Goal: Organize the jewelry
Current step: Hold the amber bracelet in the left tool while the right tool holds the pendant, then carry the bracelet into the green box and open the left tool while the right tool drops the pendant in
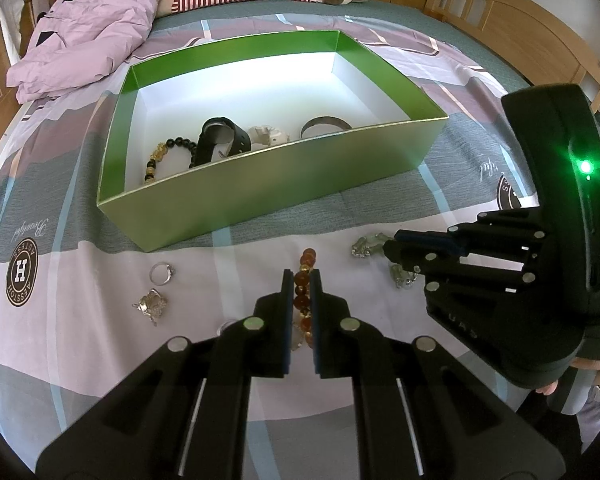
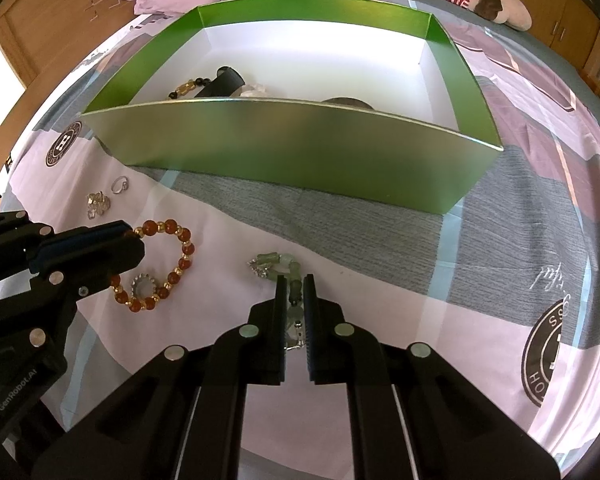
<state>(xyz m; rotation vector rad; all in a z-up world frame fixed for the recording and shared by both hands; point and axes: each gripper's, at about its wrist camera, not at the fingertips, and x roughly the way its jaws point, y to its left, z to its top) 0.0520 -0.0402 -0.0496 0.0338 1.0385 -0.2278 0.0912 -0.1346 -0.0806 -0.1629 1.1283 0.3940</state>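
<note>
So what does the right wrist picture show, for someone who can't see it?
The right gripper is shut on a pale green bead bracelet lying on a patchwork bedspread. To its left, the left gripper pinches an amber bead bracelet. Behind them sits an open green box holding more jewelry.

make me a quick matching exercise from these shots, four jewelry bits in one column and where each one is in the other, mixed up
Things:
1. amber bead bracelet
2. green bead bracelet
3. black watch
4. silver ring

Places:
A. inside the green box
B. between the right gripper fingers
C. loose on the bedsheet, untouched
D. between the left gripper fingers

Pairs: 1-D, 2-B, 3-A, 4-C
</note>
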